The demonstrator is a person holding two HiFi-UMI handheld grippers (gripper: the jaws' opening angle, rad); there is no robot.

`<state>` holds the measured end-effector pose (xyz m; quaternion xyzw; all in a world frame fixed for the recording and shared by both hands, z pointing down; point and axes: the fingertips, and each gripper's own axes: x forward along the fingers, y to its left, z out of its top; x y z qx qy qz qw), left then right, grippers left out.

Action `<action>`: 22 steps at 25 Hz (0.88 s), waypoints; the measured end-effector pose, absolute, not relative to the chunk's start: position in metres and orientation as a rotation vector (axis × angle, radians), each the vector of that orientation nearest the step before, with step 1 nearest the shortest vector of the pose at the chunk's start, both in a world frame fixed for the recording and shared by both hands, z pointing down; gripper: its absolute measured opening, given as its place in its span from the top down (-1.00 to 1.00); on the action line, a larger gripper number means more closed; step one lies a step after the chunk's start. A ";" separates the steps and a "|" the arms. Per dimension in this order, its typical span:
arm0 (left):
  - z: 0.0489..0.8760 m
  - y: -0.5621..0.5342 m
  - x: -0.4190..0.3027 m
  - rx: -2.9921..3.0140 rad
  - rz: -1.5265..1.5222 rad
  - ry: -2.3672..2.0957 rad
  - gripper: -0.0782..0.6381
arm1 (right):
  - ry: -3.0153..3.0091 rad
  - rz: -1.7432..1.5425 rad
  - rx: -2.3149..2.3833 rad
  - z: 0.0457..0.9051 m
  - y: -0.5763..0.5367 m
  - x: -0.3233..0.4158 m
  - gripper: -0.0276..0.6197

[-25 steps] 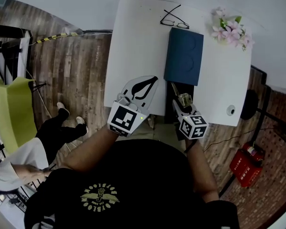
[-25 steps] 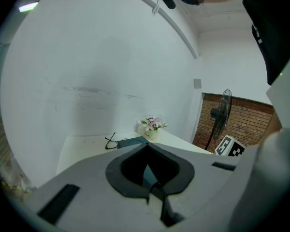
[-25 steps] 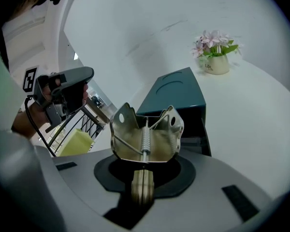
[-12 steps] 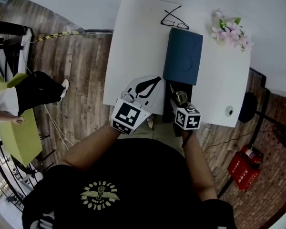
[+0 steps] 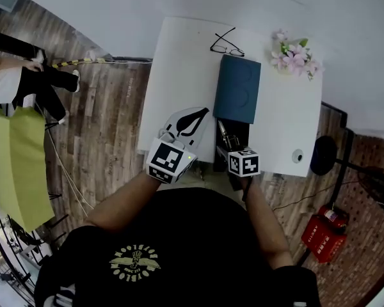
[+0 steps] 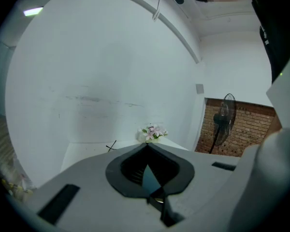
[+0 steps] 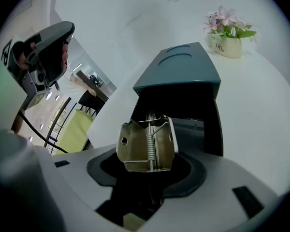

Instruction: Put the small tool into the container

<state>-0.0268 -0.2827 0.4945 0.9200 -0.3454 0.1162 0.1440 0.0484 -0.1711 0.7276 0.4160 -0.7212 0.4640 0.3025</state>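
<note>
The right gripper's (image 7: 150, 178) jaws are opening with the tool (image 7: 147, 144) upright between them, at the dark mouth of the container (image 7: 176, 74) on the table (image 5: 173, 62). The left gripper (image 5: 203, 112) is pinched together on nothing, off to the side. The tool looks like folded sheet metal round a spring: light, stiff, slick and liable to tip, so its flat outer sides seem the best hold.
</note>
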 end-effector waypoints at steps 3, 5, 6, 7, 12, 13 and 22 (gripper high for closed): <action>0.483 -0.287 -0.033 2.654 0.301 -1.029 0.76 | -1.914 1.225 1.073 0.717 -0.163 0.047 0.20; 0.479 -0.289 -0.037 2.653 0.278 -1.048 0.76 | -1.912 1.209 1.064 0.713 -0.158 0.049 0.15; 0.477 -0.290 -0.039 2.651 0.270 -1.056 0.76 | -1.912 1.211 1.071 0.711 -0.156 0.050 0.15; 0.475 -0.291 -0.039 2.652 0.260 -1.061 0.76 | -1.911 1.207 1.082 0.709 -0.156 0.053 0.15; 0.459 -0.296 -0.037 2.674 0.215 -1.075 0.76 | -1.912 1.117 1.115 0.697 -0.159 0.063 0.15; 0.455 -0.296 -0.036 2.680 0.207 -1.076 0.76 | -1.913 1.113 1.118 0.694 -0.160 0.064 0.15; 0.442 -0.298 -0.021 2.715 0.199 -1.073 0.76 | -1.938 1.037 1.119 0.677 -0.166 0.083 0.12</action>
